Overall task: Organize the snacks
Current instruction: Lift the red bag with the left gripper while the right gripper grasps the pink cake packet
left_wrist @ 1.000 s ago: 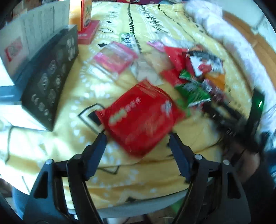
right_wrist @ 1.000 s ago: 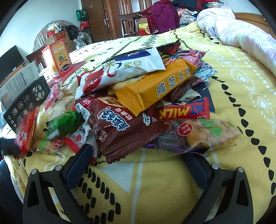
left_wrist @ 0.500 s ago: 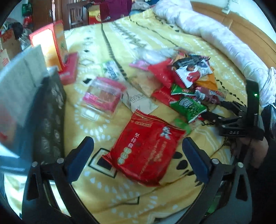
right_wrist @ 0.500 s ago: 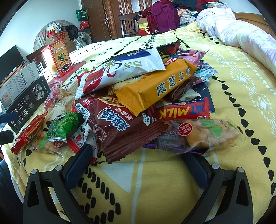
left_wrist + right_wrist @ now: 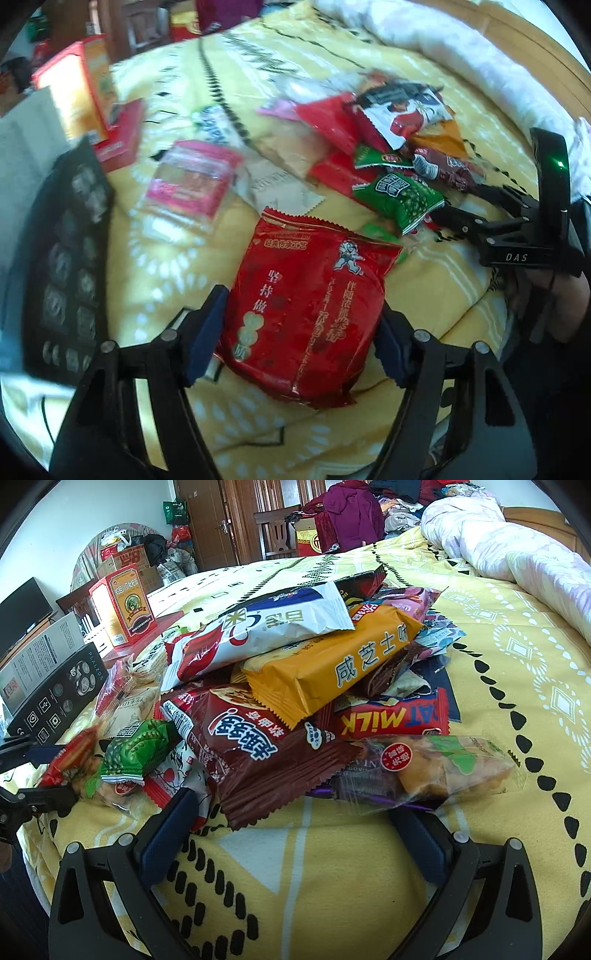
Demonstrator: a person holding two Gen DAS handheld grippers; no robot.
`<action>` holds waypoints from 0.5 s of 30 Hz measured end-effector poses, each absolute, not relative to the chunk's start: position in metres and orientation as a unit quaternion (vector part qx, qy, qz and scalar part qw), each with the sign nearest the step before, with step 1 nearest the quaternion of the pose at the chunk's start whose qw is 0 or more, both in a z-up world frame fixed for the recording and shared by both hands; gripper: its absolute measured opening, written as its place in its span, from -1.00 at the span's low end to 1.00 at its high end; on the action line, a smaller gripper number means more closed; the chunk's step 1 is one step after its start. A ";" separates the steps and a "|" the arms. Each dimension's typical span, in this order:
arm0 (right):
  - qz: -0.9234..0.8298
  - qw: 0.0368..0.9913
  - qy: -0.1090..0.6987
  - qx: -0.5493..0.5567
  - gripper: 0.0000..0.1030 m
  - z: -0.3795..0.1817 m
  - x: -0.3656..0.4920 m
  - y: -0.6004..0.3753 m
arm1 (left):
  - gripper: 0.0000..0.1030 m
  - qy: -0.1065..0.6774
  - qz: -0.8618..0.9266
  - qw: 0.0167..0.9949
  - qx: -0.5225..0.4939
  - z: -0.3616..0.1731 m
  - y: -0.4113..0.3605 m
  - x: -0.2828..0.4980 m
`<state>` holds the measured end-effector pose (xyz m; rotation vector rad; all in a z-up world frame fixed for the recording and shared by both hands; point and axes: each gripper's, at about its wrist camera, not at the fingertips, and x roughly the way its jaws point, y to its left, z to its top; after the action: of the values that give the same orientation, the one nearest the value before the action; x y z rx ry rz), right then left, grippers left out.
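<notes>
Since the earlier frame my left gripper (image 5: 301, 332) has swung back over the big red snack bag (image 5: 306, 314) and its jaws have just been closing in from wide apart; the bag is now lying between them in the lower middle of the left wrist view, both blue pads right at its edges. I am reading that as a grip forming on the bag, though I cannot tell whether the pads are pressing yet.

My right gripper (image 5: 295, 814) is sitting where it was, jaws apart and holding nothing, low in the right wrist view at the near edge of the snack pile (image 5: 295, 686).

As for progress, I am judging the sorting as barely begun. That pile is filling the middle of the right wrist view, with a white packet (image 5: 258, 631), an orange packet (image 5: 328, 664) and a brown packet (image 5: 258, 746) lying heaped over one another on the yellow bedspread (image 5: 332, 886). A clear pink packet (image 5: 188, 184) is lying apart at the centre left of the left wrist view, beside a dark box (image 5: 62, 266). Nearly everything else is waiting to be separated.
</notes>
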<state>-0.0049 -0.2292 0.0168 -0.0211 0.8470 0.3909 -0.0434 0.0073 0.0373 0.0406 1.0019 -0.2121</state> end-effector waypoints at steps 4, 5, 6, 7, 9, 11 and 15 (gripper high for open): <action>0.187 0.893 0.408 -0.012 1.00 0.017 -0.005 -0.229 | 0.44 0.455 -0.047 0.889 0.015 0.042 0.009 -0.062; 0.187 0.893 0.408 -0.013 1.00 0.017 -0.005 -0.229 | 0.45 0.451 -0.039 0.892 0.014 0.041 0.011 -0.063; 0.186 0.894 0.408 -0.014 1.00 0.017 -0.005 -0.229 | 0.47 0.448 -0.027 0.894 0.015 0.040 0.013 -0.063; 0.186 0.894 0.408 -0.014 1.00 0.018 -0.006 -0.229 | 0.47 0.449 -0.020 0.893 0.016 0.037 0.016 -0.061; 0.186 0.893 0.410 -0.012 1.00 0.021 -0.008 -0.231 | 0.51 0.458 -0.012 0.889 0.009 0.030 0.022 -0.054; 0.181 0.894 0.409 -0.006 1.00 0.027 -0.015 -0.232 | 0.58 0.459 -0.011 0.888 -0.002 0.025 0.025 -0.052; 0.189 0.900 0.393 -0.012 1.00 0.047 -0.044 -0.234 | 0.47 0.454 -0.021 0.891 -0.008 0.027 0.027 -0.056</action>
<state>-0.0444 -0.2337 0.0470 -0.0256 0.8128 0.3911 -0.0556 0.0271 0.0267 -0.0167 0.9430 -0.0438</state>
